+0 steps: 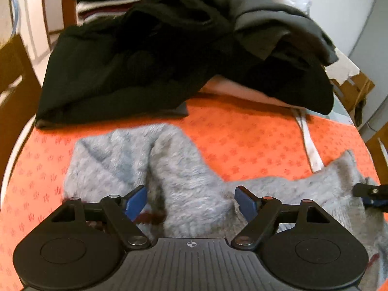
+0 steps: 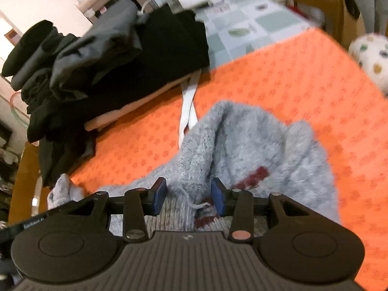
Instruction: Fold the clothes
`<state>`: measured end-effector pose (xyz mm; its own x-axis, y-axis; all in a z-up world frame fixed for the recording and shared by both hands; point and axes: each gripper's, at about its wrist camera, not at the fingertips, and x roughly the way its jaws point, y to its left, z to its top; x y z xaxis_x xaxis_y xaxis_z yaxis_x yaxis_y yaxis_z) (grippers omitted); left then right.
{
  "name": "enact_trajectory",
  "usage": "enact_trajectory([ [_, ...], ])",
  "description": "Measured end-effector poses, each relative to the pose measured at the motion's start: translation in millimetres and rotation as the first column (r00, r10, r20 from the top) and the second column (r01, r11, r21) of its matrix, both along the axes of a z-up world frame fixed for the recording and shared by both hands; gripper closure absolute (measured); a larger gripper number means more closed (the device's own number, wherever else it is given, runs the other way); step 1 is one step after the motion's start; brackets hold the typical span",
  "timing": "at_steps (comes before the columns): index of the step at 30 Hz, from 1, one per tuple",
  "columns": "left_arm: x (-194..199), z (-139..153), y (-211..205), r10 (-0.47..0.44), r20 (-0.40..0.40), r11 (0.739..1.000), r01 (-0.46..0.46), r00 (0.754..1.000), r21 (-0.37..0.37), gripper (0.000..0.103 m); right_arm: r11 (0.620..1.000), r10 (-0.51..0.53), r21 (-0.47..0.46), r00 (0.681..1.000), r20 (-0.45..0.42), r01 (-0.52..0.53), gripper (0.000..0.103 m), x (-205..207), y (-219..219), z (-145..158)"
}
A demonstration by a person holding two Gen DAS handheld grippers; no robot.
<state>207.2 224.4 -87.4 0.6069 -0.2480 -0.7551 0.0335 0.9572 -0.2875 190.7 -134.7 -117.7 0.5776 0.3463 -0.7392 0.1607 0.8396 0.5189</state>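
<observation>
**Grey fleece spread between two grippers**

While the fuzzy grey garment (image 1: 184,169) lay rumpled on the orange-covered counter (image 1: 242,131), the left gripper (image 1: 191,202) and right gripper (image 2: 188,195) both hovered over its near edge, jaws apart, likely placed to take hold. Dark clothes (image 1: 135,55) sat piled behind, clear of the working space.

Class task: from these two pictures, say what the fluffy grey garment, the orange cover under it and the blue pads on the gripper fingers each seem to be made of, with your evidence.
Fluffy grey garment: probably a fleece or brushed knit; long, matte, fuzzy pile.
Orange patterned table cover: flat woven cloth, perhaps; a matte surface with a repeating darker motif, though vinyl cannot be ruled out.
Blue pads on the gripper fingers: likely rubber or soft plastic; smooth, even colour, set on black hard-looking plastic links.
</observation>
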Motion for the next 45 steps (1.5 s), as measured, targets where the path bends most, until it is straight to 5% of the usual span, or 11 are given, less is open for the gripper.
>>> enact_trajectory([
  [2, -2, 0, 11, 0.021, -0.001, 0.999, -0.021, 1.0, -0.043, 0.076, 0.999, 0.012, 0.044, 1.0, -0.024, -0.011, 0.058, 6, -1, -11],
  [3, -2, 0, 16, 0.032, -0.002, 0.997, -0.032, 0.999, -0.064, 0.085, 0.998, 0.017, 0.061, 1.0, -0.024, -0.015, 0.069, 8, -1, -13],
  [5, -4, 0, 26, 0.053, -0.005, 0.993, -0.053, 0.999, -0.106, 0.086, 0.998, 0.006, 0.07, 1.0, 0.005, -0.007, 0.084, 9, -2, -10],
  [10, -10, 2, 42, 0.073, 0.012, 0.986, -0.071, 0.997, -0.149, 0.087, 0.999, -0.044, 0.033, 0.992, 0.114, 0.041, 0.084, 7, -6, 12],
  [16, -18, 7, 50, 0.062, 0.063, 0.99, -0.054, 0.996, -0.129, 0.079, 0.991, 0.047, -0.125, 0.998, 0.042, -0.041, 0.08, 15, 17, -10],
  [17, -19, 8, 51, 0.06, 0.071, 0.991, -0.051, 0.996, -0.126, 0.071, 0.986, 0.063, -0.156, 0.997, 0.035, -0.057, 0.076, 14, 21, -11],
  [20, -24, 10, 55, 0.054, 0.097, 0.992, -0.043, 0.994, -0.115, 0.052, 0.969, 0.09, -0.238, 0.993, 0.08, -0.068, 0.064, 0, 26, 6],
  [24, -36, 19, 46, -0.033, 0.14, 0.996, 0.044, 0.99, -0.078, 0.044, 0.951, 0.141, -0.297, 0.978, 0.153, -0.091, 0.062, -18, 32, 36],
  [29, -54, 24, 23, -0.189, 0.178, 0.981, 0.195, 0.966, -0.013, 0.043, 0.936, 0.242, -0.307, 0.95, 0.199, -0.174, 0.062, -38, 49, 54],
  [37, -74, -25, 14, -0.291, 0.112, 0.956, 0.285, 0.95, 0.071, 0.043, 0.897, 0.329, -0.343, 0.939, 0.099, -0.278, 0.061, -56, 71, 1],
  [45, -80, 4, 23, -0.305, 0.176, 0.952, 0.307, 0.936, 0.015, 0.036, 0.901, 0.327, -0.347, 0.932, 0.154, -0.259, 0.061, -63, 66, 33],
])
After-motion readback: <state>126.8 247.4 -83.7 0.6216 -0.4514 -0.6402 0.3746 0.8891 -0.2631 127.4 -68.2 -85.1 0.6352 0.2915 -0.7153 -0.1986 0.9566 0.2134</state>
